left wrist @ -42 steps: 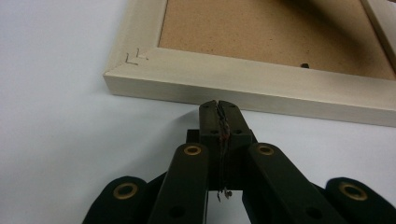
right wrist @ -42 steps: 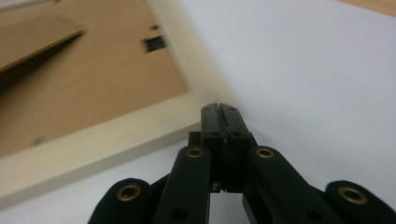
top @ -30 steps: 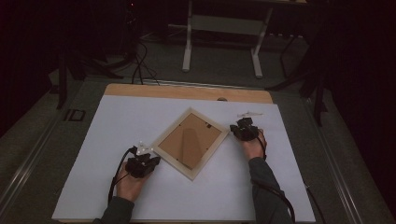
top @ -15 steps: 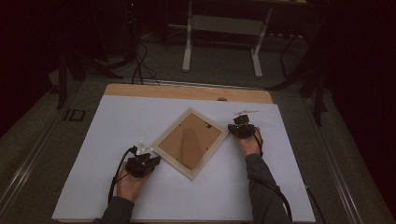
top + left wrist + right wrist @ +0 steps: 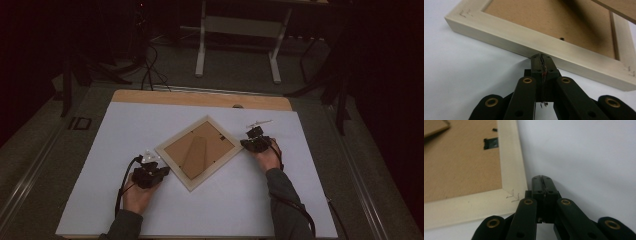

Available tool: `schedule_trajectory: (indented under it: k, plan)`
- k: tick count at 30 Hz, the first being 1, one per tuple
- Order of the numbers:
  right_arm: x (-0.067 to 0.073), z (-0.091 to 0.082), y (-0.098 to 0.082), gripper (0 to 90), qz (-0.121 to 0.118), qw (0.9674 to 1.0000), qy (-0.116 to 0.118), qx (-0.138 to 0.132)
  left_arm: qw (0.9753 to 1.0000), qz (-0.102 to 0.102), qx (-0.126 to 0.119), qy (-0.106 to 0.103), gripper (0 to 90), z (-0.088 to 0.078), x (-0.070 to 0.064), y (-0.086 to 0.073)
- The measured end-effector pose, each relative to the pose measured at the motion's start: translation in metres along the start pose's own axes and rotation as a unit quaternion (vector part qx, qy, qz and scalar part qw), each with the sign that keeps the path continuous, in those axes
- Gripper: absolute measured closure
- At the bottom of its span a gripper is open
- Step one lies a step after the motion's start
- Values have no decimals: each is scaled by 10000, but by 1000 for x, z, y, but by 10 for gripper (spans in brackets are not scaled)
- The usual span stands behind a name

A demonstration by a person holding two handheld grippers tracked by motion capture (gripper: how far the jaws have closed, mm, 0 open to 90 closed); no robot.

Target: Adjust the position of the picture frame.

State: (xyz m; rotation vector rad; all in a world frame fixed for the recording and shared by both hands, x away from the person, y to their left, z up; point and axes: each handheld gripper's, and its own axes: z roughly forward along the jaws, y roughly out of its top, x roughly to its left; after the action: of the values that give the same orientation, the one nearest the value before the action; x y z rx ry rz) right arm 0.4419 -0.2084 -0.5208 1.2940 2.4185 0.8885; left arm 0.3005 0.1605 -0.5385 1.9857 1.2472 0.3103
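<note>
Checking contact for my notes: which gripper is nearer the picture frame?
Left. The left gripper has its shut jaws tip-on against the picture frame's outer side; the right gripper, also shut, sits just beside a corner, apparently apart.

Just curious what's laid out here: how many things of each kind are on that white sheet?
Picture frame, face down, pale wood: 1
Hand-held tool, black: 2, left tool and right tool, both with jaws shut, one at each side of the frame
Total: 3
</note>
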Motion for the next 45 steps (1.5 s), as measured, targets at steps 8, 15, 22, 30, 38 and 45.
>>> schedule_trajectory:
  k: [8,15,22,30,38,45]
  plan:
    - [5,5,13,897,95,9999,-77,-90,10000,-33,-33,48,900,0,2,0]
    - [11,10,11,897,54,10000,-39,38,9997,-234,-64,68,900,-1,10,-1]
    - [20,1,2,897,-207,9997,-73,114,9995,-293,-61,30,900,-1,11,0]
    - [22,-8,-12,898,-27,10000,17,46,9992,-393,-75,-42,900,0,13,0]
    - [26,-19,-26,898,-26,10000,50,45,9990,-441,-16,-8,900,1,12,3]
    - [27,-24,-34,898,40,10000,55,-22,9994,-297,120,122,900,3,9,8]
